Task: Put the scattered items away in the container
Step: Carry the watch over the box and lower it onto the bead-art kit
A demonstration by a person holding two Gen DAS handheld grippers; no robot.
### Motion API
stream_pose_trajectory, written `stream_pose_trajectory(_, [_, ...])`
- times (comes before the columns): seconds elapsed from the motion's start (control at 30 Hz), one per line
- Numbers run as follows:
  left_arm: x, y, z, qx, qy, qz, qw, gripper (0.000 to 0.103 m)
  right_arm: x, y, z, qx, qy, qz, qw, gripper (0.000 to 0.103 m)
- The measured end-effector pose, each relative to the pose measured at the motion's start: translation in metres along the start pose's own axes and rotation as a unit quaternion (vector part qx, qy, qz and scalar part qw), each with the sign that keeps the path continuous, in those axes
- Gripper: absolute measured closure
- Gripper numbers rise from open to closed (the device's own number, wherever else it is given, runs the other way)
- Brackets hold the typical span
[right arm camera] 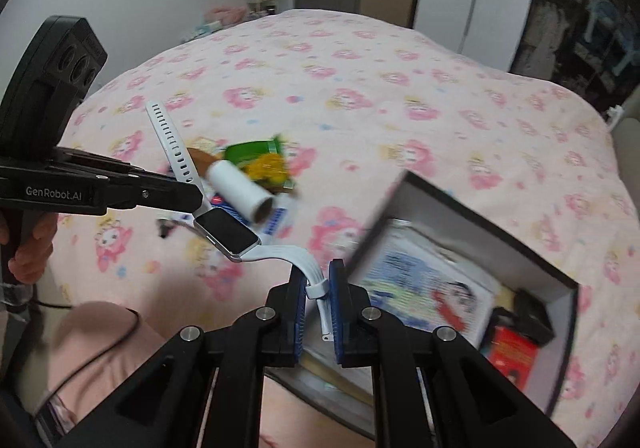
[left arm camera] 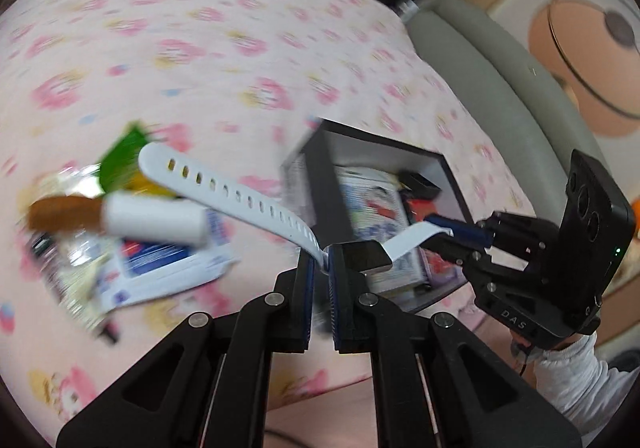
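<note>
Pinching the perforated strap beside the dark face, the left gripper (left arm camera: 320, 268) holds the white-banded rectangular smartwatch (left arm camera: 366, 256) above the pink floral bedspread (left arm camera: 200, 47); the black open box (left arm camera: 384, 151) lies at one o'clock.

From the right wrist, the right gripper (right arm camera: 318, 288) clamps the watch's other strap, the box at four o'clock and the white paper roll (right arm camera: 244, 187) at eleven.
</note>
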State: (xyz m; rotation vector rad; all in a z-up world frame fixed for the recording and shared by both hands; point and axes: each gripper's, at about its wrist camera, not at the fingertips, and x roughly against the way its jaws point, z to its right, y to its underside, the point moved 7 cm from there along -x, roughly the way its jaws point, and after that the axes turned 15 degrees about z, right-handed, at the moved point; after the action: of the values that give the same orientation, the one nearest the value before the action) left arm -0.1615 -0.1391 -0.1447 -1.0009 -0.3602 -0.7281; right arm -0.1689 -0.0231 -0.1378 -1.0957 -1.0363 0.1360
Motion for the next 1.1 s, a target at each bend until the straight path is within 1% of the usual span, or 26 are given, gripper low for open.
stream_pose_trajectory(0.07, [-0.028, -0.002, 0.02, -0.014, 0.01, -0.029, 0.9994, 0.098, 0.005, 0.007, 0.031, -0.004, 0.026, -0.005, 1.0, 0.094])
stream_pose_trajectory(0.17, [-0.057, 0.002, 0.03, -0.029, -0.004, -0.051, 0.9983, 0.098, 0.004, 0.021, 0.073, -0.007, 0.051, -0.015, 0.999, 0.094])
stream_pose_trajectory(0.27, [-0.084, 0.007, 0.038, -0.043, -0.021, -0.07, 0.9964, 0.098, -0.009, 0.041, 0.109, -0.004, 0.073, -0.038, 0.997, 0.094])
stream_pose_trajectory(0.33, [-0.102, 0.01, 0.043, -0.053, -0.032, -0.083, 0.9947, 0.097, -0.02, 0.053, 0.132, -0.015, 0.078, -0.05, 0.996, 0.094])
stream_pose_trajectory(0.43, [-0.13, 0.015, 0.05, -0.067, -0.049, -0.102, 0.9914, 0.097, -0.037, 0.064, 0.154, -0.045, 0.075, -0.054, 0.995, 0.094])
stream_pose_trajectory(0.47, [-0.139, 0.016, 0.053, -0.072, -0.054, -0.108, 0.9901, 0.095, -0.041, 0.069, 0.158, -0.058, 0.07, -0.055, 0.994, 0.094])
stream_pose_trajectory(0.5, [-0.148, 0.018, 0.055, -0.076, -0.06, -0.114, 0.9887, 0.092, -0.044, 0.072, 0.161, -0.064, 0.067, -0.059, 0.994, 0.093])
stream_pose_trajectory(0.53, [-0.157, 0.019, 0.058, -0.081, -0.066, -0.121, 0.9872, 0.092, -0.048, 0.075, 0.164, -0.067, 0.065, -0.063, 0.994, 0.093])
stream_pose_trajectory(0.6, [-0.175, 0.022, 0.063, -0.091, -0.077, -0.133, 0.984, 0.089, -0.049, 0.077, 0.169, -0.067, 0.073, -0.067, 0.993, 0.093])
stream_pose_trajectory(0.63, [-0.178, 0.022, 0.062, -0.094, -0.077, -0.131, 0.9839, 0.089, -0.046, 0.076, 0.17, -0.068, 0.076, -0.064, 0.993, 0.093])
stream_pose_trajectory(0.73, [-0.181, 0.017, 0.06, -0.09, -0.058, -0.115, 0.9876, 0.088, -0.035, 0.072, 0.173, -0.076, 0.08, -0.051, 0.993, 0.091])
stream_pose_trajectory(0.87, [-0.184, 0.013, 0.059, -0.085, -0.027, -0.097, 0.9913, 0.088, -0.036, 0.078, 0.176, -0.081, 0.089, -0.065, 0.991, 0.09])
stream_pose_trajectory(1.0, [-0.185, 0.012, 0.062, -0.098, -0.009, -0.078, 0.992, 0.088, -0.043, 0.086, 0.181, -0.078, 0.107, -0.088, 0.987, 0.089])
stream_pose_trajectory(1.1, [-0.189, 0.01, 0.062, -0.103, -0.005, -0.076, 0.9918, 0.088, -0.047, 0.082, 0.184, -0.079, 0.122, -0.076, 0.986, 0.089])
